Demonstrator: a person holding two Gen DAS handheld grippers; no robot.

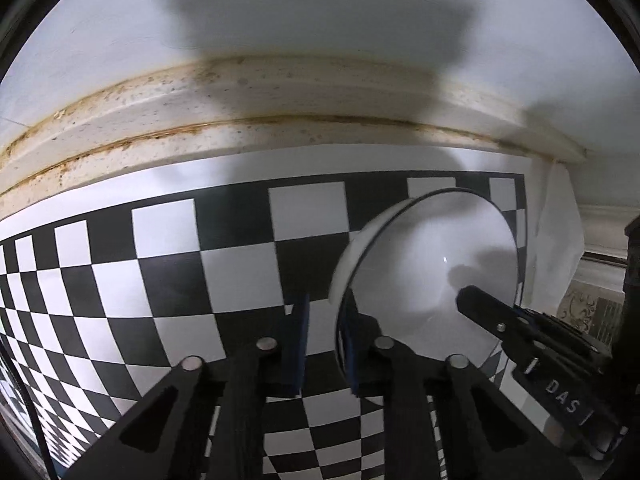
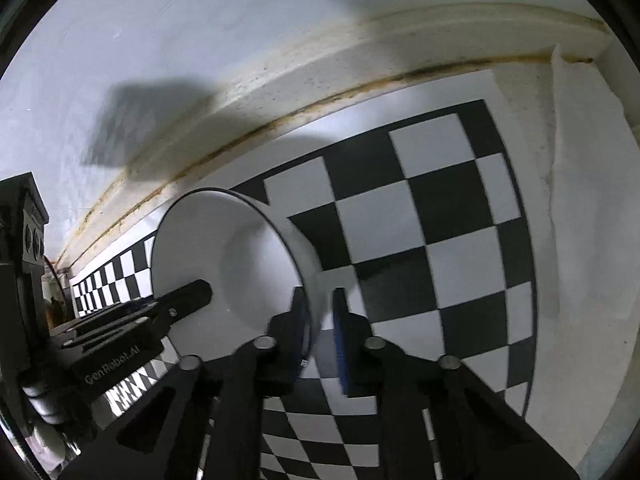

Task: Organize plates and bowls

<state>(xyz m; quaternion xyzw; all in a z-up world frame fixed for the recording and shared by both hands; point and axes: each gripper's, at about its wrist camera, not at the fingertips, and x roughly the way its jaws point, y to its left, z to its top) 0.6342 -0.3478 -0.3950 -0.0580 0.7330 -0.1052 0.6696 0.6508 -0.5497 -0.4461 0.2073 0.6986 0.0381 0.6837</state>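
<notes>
bowl point(image 1: 420, 264): glossy white glazed ceramic (dark rim) | checkerboard sheet point(image 1: 168, 264): smooth, printed | wall point(image 1: 280, 8): matt white

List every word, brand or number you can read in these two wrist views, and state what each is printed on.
"DAS": on the body of the right gripper, cut off by the picture's edge.
"GenRobot.AI": on the body of the left gripper, slightly blurred.
Nothing legible on the white bowl or the checkerboard mat.

Pale wall point(image 1: 320, 8) above stained trim point(image 1: 280, 96) (rust-brown seams), checkerboard surface point(image 1: 168, 264) below
</notes>
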